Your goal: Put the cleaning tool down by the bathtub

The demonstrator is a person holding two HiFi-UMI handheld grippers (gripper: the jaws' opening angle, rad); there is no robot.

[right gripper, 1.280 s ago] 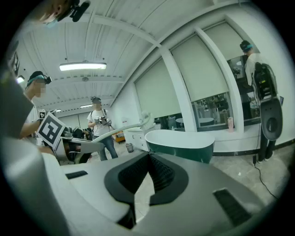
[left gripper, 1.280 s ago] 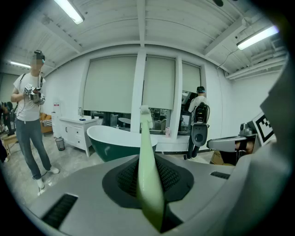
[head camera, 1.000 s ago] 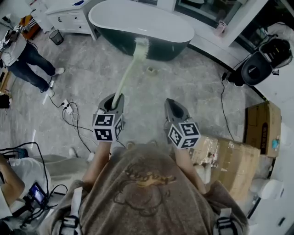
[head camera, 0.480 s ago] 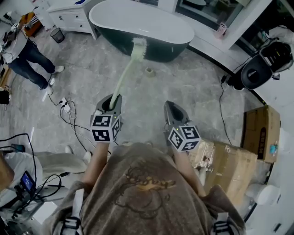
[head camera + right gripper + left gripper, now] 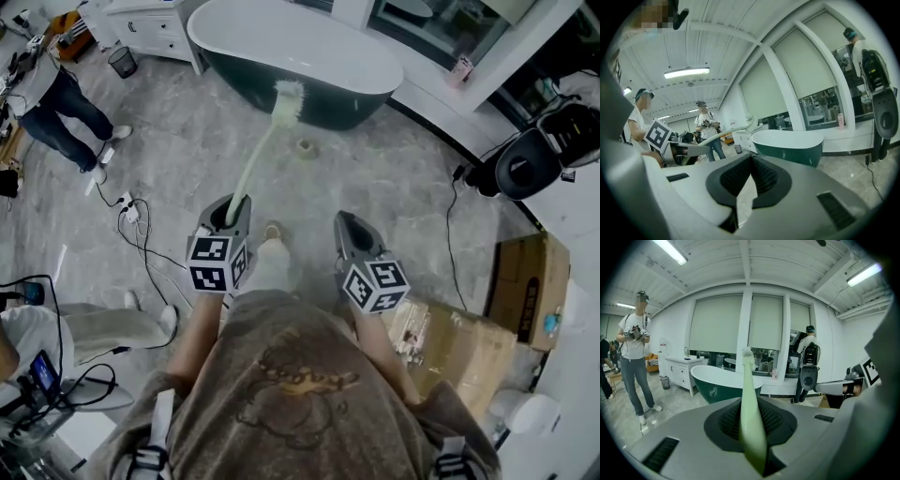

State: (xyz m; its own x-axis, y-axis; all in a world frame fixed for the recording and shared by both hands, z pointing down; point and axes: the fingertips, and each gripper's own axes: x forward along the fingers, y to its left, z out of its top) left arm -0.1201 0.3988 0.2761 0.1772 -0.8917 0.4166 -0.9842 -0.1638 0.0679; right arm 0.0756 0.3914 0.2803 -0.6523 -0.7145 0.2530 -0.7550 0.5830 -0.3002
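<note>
The cleaning tool is a long pale green brush (image 5: 258, 155); its bristled head (image 5: 287, 97) hangs just in front of the dark green bathtub (image 5: 349, 101) with a white rim. My left gripper (image 5: 228, 210) is shut on the lower end of the handle. In the left gripper view the brush handle (image 5: 746, 376) rises from between the jaws of the left gripper (image 5: 750, 404) toward the bathtub (image 5: 710, 389). My right gripper (image 5: 349, 225) is level with the left one, its jaws closed on nothing. The right gripper view shows the right gripper (image 5: 751, 159), the brush (image 5: 724, 133) and the bathtub (image 5: 792, 145).
A person (image 5: 58, 98) stands at the far left by a waste bin (image 5: 122, 62) and a white cabinet (image 5: 155, 23). Cables and a power strip (image 5: 131, 217) lie on the grey floor. Cardboard boxes (image 5: 473, 342) and a black machine (image 5: 525, 161) stand at right. A small object (image 5: 305, 147) lies by the tub.
The view has shifted a little toward the tub, and my leg and shoe now show between the grippers. The brush stays held in the left gripper; both grippers keep their spacing.
</note>
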